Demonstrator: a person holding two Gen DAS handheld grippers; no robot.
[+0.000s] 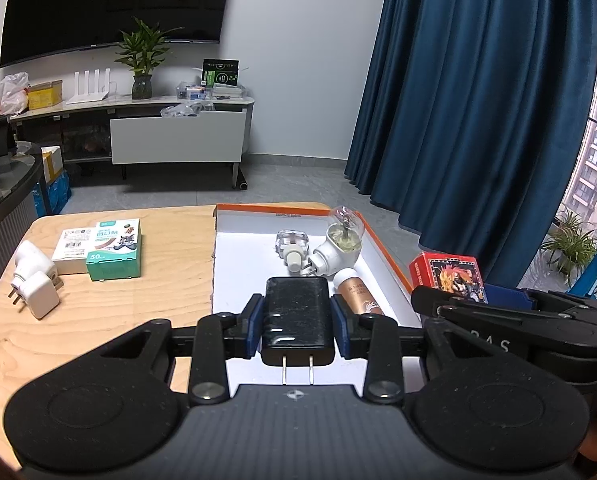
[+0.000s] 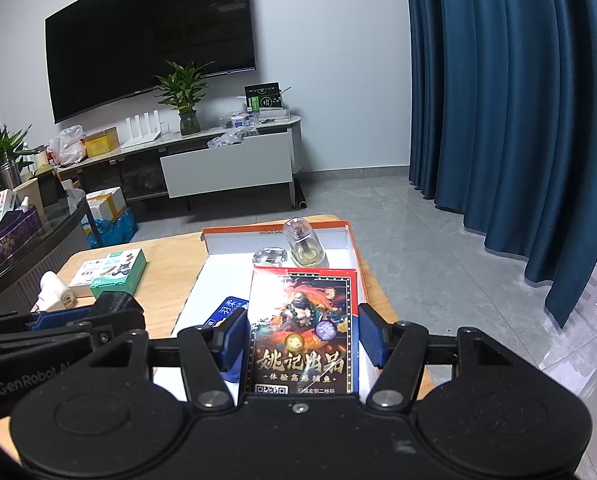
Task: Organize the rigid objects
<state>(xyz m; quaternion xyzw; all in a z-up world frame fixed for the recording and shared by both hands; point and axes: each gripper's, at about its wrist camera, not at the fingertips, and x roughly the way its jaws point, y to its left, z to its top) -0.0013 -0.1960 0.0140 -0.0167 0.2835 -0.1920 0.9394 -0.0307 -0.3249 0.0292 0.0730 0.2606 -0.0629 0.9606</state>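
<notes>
Left wrist view: left gripper was clamped on a black plug adapter, both blue pads against its sides, prongs pointing back toward the camera. The adapter hung above the near end of the white orange-rimmed tray. Inside the tray lay a clear plug-in vaporizer, a small clear bottle and a tan tube. On the wooden table left of the tray: two white adapters, a white box and a green bandage box, touching each other.

Right wrist view: right gripper held a red playing-card box between its pads, upright, over the tray's near end. A blue packet lay in the tray just left of it.
</notes>
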